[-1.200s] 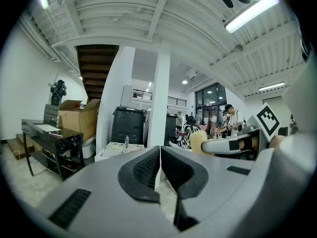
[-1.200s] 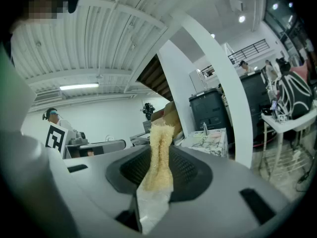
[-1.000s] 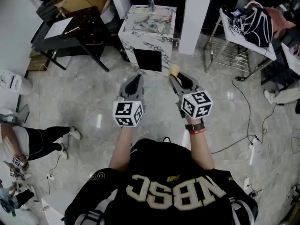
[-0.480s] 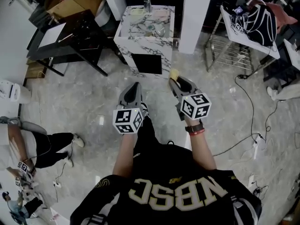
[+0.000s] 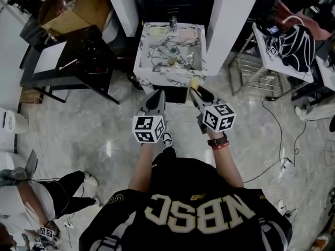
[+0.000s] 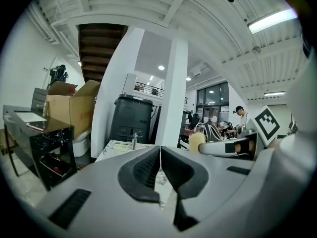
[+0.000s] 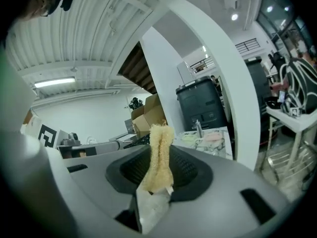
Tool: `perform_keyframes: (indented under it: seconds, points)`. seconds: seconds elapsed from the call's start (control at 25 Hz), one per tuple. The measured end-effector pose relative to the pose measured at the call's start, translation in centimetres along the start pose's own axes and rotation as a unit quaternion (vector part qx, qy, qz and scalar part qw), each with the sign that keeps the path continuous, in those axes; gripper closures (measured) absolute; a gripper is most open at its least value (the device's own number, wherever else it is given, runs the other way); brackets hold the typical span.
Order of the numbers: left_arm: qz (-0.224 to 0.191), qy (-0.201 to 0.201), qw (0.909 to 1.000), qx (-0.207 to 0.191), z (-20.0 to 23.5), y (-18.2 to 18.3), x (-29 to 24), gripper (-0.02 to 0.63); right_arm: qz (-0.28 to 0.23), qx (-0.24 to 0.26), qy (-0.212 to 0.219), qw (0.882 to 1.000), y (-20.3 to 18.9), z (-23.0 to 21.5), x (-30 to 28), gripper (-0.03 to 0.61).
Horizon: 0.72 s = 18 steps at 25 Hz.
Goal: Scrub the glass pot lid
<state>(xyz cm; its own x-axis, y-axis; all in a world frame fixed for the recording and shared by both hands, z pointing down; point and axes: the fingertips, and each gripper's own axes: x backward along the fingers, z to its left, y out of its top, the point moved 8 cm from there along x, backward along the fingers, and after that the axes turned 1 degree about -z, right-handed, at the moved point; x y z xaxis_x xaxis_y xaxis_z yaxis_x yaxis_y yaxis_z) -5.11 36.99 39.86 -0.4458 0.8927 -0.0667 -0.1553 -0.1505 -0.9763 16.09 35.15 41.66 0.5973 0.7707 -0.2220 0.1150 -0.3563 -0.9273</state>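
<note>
Marble counter (image 5: pixel 157 73); scrubber (image 7: pixel 159 152) between right jaws

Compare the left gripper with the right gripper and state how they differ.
Load: the left gripper holds nothing, while the right gripper is clamped on a yellow scrubber that sticks up past its tips.
Jaws: the left gripper's pads meet face to face; the right gripper's pads are kept apart by the scrubber's thickness.
Shared: both are grey, both carry a marker cube, and in the head view both point toward the marble counter.

Rough fibrous sponge (image 7: pixel 159 155); glossy stone floor (image 5: pixel 94 124); veined marble counter (image 5: pixel 157 78).
</note>
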Motion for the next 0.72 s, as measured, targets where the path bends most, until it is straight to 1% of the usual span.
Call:
perform_keyframes:
  seconds: [0.16, 0.28, 0.48, 0.56, 0.72]
  points:
    - [0.011, -0.009, 0.9998, 0.011, 5.2, 0.3, -3.1, 0.594, 0.014, -0.001, -0.01, 1.0, 1.0, -0.4, -5.5, 0.454]
    - [0.022, -0.014, 0.9995, 0.02, 7.9, 0.0, -5.0, 0.594, 0.023, 0.002, -0.011, 1.0, 1.4, -0.6, -8.3, 0.454]
    - [0.05, -0.011, 0.9984, 0.026, 10.5, -0.9, -8.4, 0.592, 0.044, -0.002, -0.015, 0.999, 1.6, -1.5, -11.6, 0.453]
    - [0.056, -0.006, 0.9981, 0.026, 11.2, -0.9, -10.1, 0.592, 0.049, -0.005, -0.015, 0.999, 1.8, -2.5, -12.8, 0.453]
    - [0.068, -0.006, 0.9972, 0.029, 12.7, -0.9, -13.6, 0.592, 0.057, -0.017, -0.007, 0.998, 2.5, -5.2, -15.7, 0.453]
